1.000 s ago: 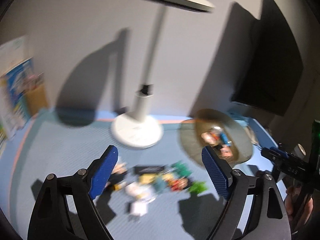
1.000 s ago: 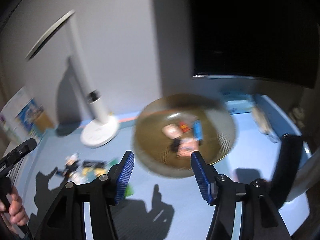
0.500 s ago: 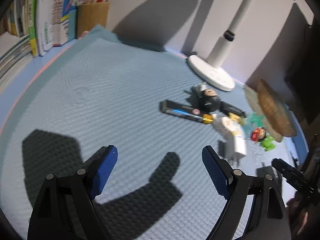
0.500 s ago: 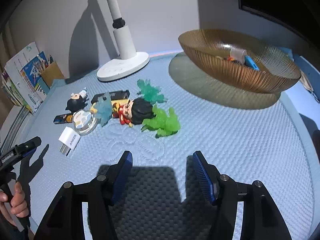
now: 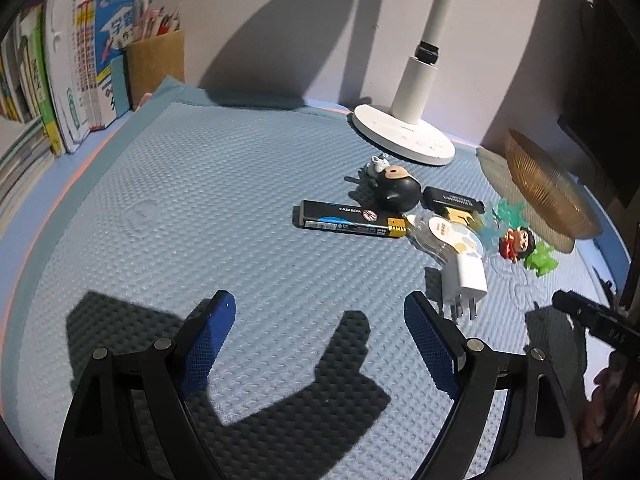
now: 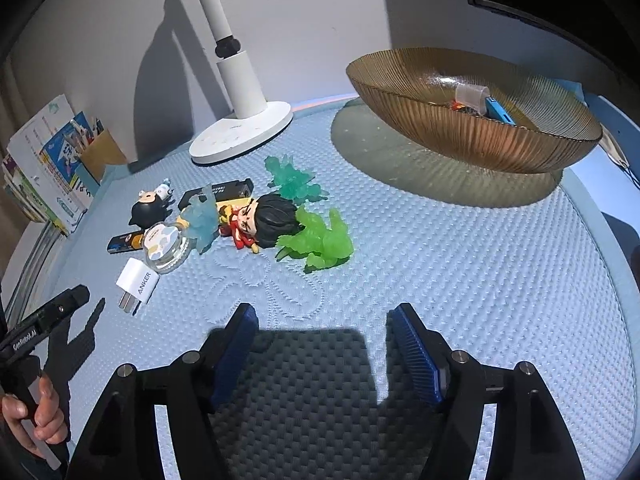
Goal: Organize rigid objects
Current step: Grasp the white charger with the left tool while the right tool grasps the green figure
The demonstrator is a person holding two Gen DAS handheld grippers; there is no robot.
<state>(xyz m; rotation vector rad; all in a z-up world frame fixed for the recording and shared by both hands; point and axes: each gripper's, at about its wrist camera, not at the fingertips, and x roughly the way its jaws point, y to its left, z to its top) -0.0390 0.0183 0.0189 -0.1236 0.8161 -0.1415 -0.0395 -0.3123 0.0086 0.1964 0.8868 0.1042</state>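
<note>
- Two grippers hover over the blue mat [image 6: 460, 248], both with jaws spread wide and holding nothing; the left gripper [image 5: 320, 344] sits low at six o'clock in its view, the right gripper [image 6: 324, 344] likewise.
- At nine o'clock in the right view, books [image 6: 40, 168] stand beside a pen holder [image 6: 100, 152].
- Left of centre lie a white charger [image 6: 138, 282], a round clear case [image 6: 166, 246] and a black lighter [image 6: 126, 242]; a black figurine [image 6: 148, 210] sits just behind.
- Centre: a dark-haired doll [image 6: 260, 222] touching a green toy [image 6: 320, 242]; a teal toy [image 6: 294, 182] behind; the lamp base [image 6: 244, 132] at twelve o'clock.
- At two o'clock, an amber bowl [image 6: 460, 120] holding small items.
</note>
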